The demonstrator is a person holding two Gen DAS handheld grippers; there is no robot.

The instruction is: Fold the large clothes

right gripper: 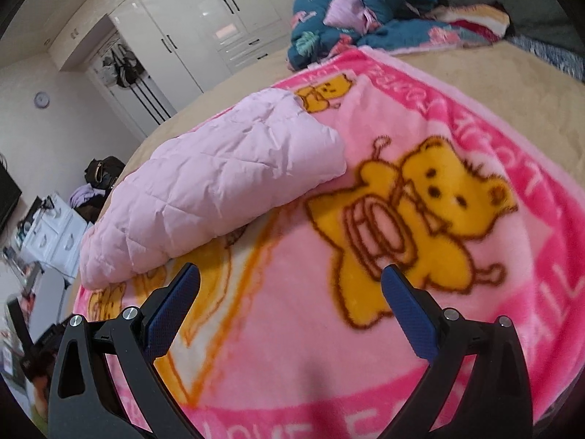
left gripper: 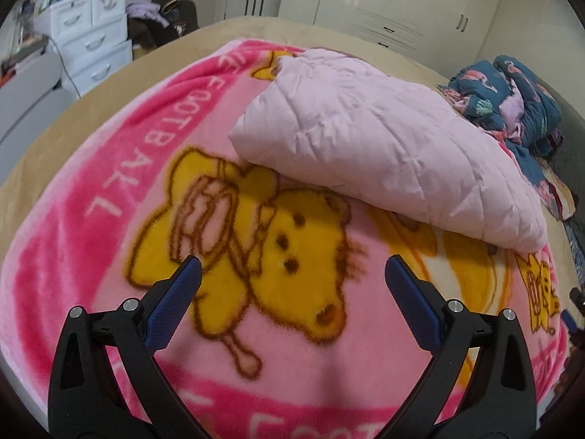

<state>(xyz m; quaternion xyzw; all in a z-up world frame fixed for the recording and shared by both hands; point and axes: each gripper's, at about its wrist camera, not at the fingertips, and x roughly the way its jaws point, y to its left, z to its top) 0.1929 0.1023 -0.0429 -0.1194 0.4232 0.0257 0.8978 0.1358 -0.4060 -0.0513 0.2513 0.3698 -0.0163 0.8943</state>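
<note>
A pale pink quilted garment [left gripper: 384, 153], already bundled into a long padded roll, lies on a pink blanket with yellow bears [left gripper: 292, 256] that covers the bed [left gripper: 146, 66]. Both grippers hover above the near part of the blanket, and neither touches the garment.

The left gripper [left gripper: 292, 281] has its jaws spread wide with nothing between them. From it the garment lies ahead and to the right, its long axis running from far left to near right, so the near right end sits closest to this gripper's right finger.

The right gripper [right gripper: 290, 281] is likewise spread wide and empty. In its view the garment [right gripper: 204, 183] lies ahead and to the left, with the long axis slanting from the near left end up to the far right end. The near left end lies just beyond this gripper's left finger.

Judging by both views, the garment sits between the two grippers and farther back on the bed, so each would reach forward and inward to take an end. Neither arm looks clearly nearer. A heap of dark blue patterned bedding [right gripper: 351, 11] lies at the far side of the bed, well apart from the garment.
</note>
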